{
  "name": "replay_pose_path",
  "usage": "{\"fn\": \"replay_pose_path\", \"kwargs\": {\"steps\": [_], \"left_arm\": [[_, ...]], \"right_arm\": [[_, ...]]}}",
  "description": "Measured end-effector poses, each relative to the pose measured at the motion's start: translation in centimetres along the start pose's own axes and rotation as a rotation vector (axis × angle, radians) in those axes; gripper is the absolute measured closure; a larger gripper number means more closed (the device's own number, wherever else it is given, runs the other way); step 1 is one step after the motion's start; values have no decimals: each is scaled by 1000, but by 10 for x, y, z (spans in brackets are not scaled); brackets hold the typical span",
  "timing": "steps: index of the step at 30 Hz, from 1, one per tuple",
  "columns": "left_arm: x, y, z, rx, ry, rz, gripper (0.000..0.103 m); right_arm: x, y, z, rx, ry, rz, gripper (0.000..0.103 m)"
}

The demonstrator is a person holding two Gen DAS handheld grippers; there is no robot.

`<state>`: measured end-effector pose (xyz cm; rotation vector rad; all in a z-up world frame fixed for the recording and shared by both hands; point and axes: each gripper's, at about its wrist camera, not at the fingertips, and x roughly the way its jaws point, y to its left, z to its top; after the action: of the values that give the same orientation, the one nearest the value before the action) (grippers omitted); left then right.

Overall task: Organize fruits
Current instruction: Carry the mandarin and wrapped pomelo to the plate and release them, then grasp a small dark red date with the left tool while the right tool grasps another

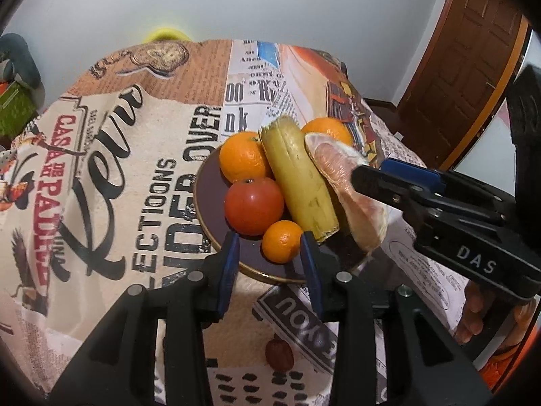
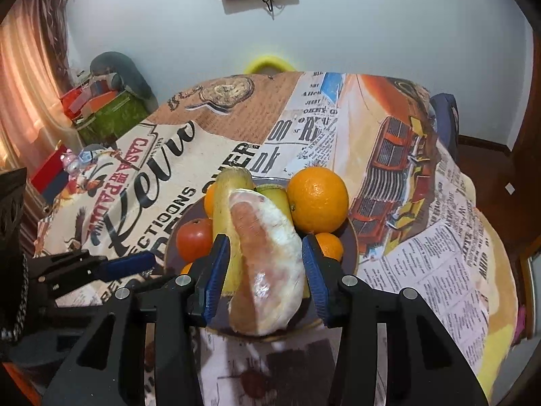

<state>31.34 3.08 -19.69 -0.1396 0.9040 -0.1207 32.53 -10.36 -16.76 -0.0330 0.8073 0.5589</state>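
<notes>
A dark plate with a gold rim [image 1: 203, 203] sits on the printed tablecloth. It carries two oranges [image 1: 243, 155] [image 2: 318, 199], a red tomato [image 1: 253, 204], a cut banana piece [image 1: 301, 176] and a small mandarin [image 1: 282, 242]. My left gripper [image 1: 270, 240] straddles the mandarin near the plate's front rim. It is open, with a gap at the left pad, and the mandarin rests on the plate. My right gripper [image 2: 263, 242] is shut on a pale pink pomelo wedge [image 2: 267, 264], held over the plate's right side against the banana. The left gripper [image 2: 152, 267] also shows at the left of the right wrist view.
The tablecloth [image 1: 135, 155] covers a round table whose edge drops away at the far side and right. A small dark red thing [image 1: 279, 355] lies on the cloth in front of the plate. A person's hand [image 1: 473, 311] holds the right gripper. A green box [image 2: 111, 115] stands beyond the table at left.
</notes>
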Motion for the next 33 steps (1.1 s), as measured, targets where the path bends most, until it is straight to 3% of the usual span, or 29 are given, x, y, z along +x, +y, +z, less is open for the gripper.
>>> {"fn": "replay_pose_path", "kwargs": {"steps": [14,28,33], "left_arm": [[-59,-4,-13,27,-67,38,66],[-29,-3,-67,37,94,28,66],[-14,-8,-78,37,125,-12,66]], "right_arm": [[-57,15,-31,-51,-25,-19,59],[-33,24,-87,-65,124,0,59],[-18,24,-95,-67,160,-9,59]]}}
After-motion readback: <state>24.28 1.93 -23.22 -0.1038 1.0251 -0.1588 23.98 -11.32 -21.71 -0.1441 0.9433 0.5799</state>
